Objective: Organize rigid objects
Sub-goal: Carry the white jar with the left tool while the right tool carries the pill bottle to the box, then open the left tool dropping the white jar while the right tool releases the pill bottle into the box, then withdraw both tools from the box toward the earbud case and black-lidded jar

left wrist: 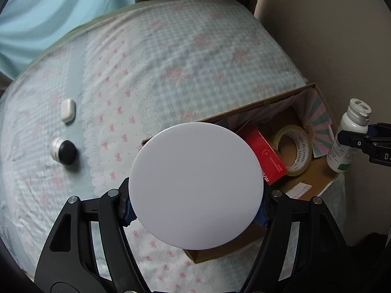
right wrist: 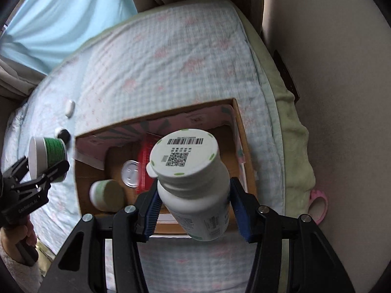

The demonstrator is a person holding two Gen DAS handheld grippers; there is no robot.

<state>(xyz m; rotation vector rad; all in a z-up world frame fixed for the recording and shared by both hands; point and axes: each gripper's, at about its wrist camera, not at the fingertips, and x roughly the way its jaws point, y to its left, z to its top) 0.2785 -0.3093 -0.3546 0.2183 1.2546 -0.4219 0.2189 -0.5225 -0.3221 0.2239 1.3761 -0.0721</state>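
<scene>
Bedspread (left wrist: 171, 56) scene: our left gripper (left wrist: 195, 210) clamps the green-banded jar (right wrist: 47, 156), right gripper (right wrist: 195, 212) clamps the pill bottle (right wrist: 195, 178), both poised over the cardboard box (right wrist: 239, 131) for drop-in.

Checked bedspread with pink bows (left wrist: 171, 56), pale blue curtain (left wrist: 48, 7), beige wall (right wrist: 342, 73), pink ring-shaped item (right wrist: 317, 204) at bed's edge
</scene>
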